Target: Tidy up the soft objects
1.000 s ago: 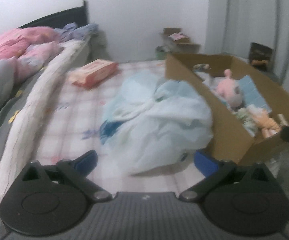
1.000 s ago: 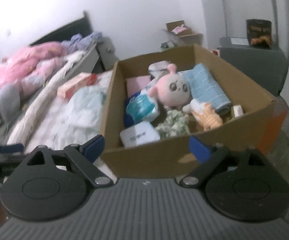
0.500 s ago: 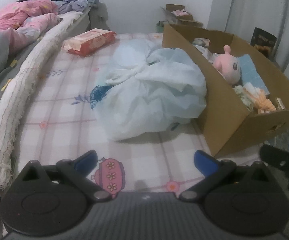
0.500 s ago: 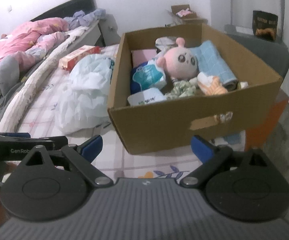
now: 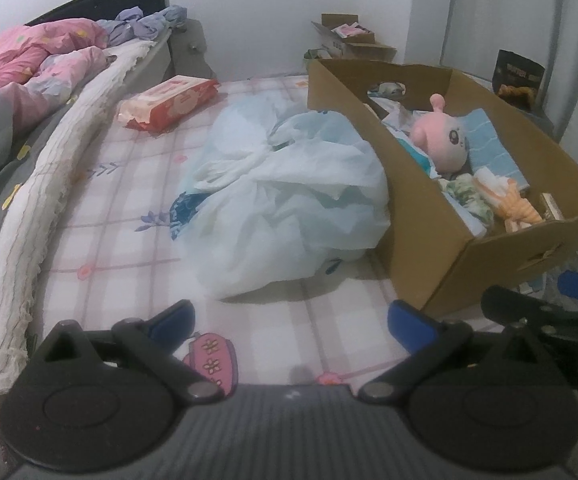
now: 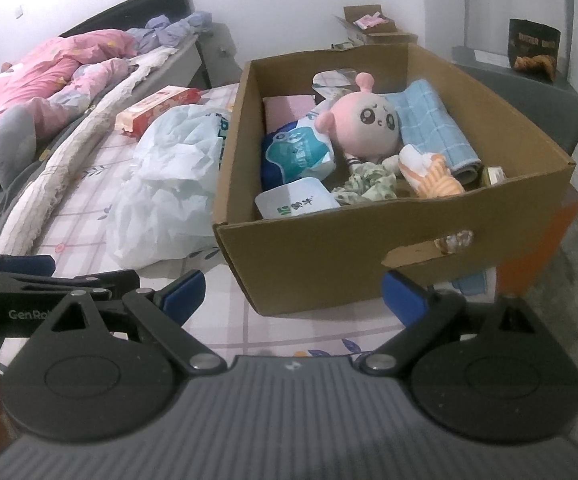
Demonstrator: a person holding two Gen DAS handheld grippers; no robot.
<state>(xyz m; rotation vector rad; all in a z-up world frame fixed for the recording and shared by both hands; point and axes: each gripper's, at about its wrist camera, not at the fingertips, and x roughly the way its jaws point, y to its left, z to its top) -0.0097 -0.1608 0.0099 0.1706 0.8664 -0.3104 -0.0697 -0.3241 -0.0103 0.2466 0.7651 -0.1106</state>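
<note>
Bedroom mattress [image 5: 101, 216] holds our cardboard box [image 6: 329, 256] at twelve o'clock, already packed with a pink plush [image 6: 363, 126]; both tongs, left gripper [image 5: 291, 320] and right gripper [image 6: 293, 294], gape wide, empty; plastic bag [image 5: 285, 196] at ten o'clock remains unsorted.

— How is the left gripper [image 5: 291, 320] held?
— It is held level and low, its two blue-tipped fingers [image 5: 173, 317] spread wide apart, with nothing gripped between them.
— And the right gripper [image 6: 292, 292]?
— The same is seen there: the jaws are parted wide and kept empty, the fingers pointed forward.
— Are the two placed close together?
— They are held side by side; each is caught at the edge of the other's wrist view, the right gripper at the lower right, the left at the lower left.
</note>
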